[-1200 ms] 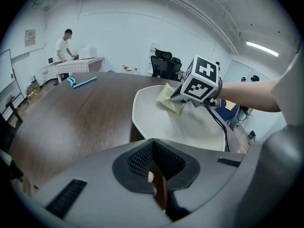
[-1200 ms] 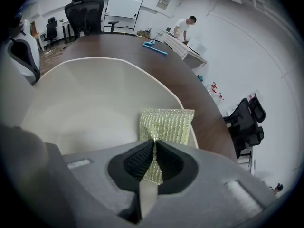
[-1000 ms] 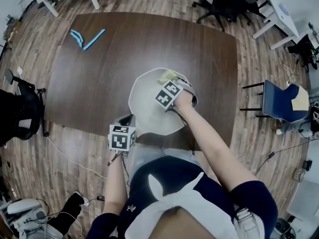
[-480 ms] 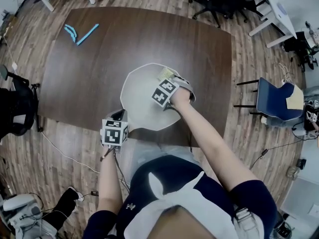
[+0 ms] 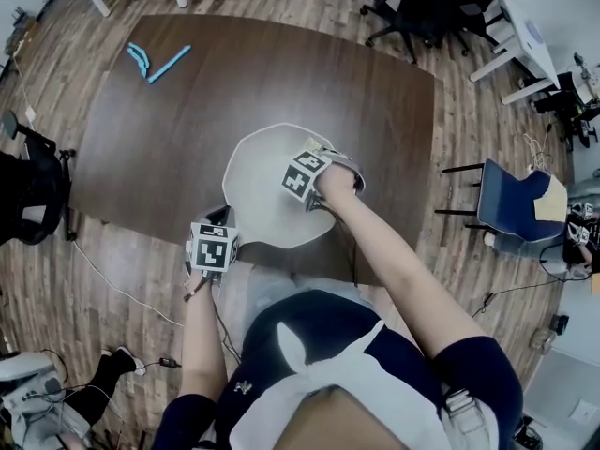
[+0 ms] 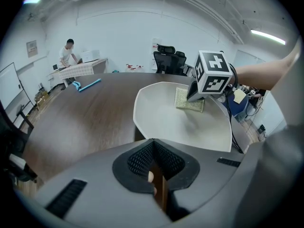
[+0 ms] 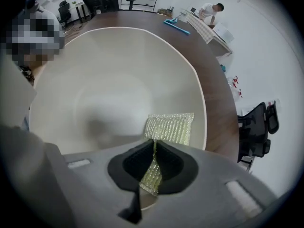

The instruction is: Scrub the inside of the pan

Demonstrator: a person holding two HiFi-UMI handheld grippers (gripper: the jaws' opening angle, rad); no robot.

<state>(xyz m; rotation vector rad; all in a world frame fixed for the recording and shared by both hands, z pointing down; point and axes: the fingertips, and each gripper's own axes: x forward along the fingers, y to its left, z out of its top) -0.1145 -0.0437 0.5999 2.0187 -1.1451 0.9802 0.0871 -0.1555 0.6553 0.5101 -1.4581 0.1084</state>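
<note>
On table (image 5: 141,148) centre: white pan (image 5: 258,186), pad working near the 2 o'clock rim.

Pan sits flat and looks clean and dry inside. The yellow-green scrub pad (image 7: 168,127) lies on the pan floor close to the wall at 2 o'clock. The right gripper (image 7: 154,163) has its jaws clamped on the pad's near edge only, pointing steeply down. The left gripper (image 6: 154,175), at the pan's 7 o'clock edge, is closed on a thin brown piece, judged to be the handle (image 6: 159,186). Blue pieces (image 5: 155,62) lie well apart at the table's 10 o'clock.

Judgement: press the pad flat rather than dragging its edge. Sweep overlapping arcs from 2 o'clock through the centre towards 8 o'clock. The left grip should hold firm so the pan does not skate. The edge-only pinch may let the pad fold or slip.
</note>
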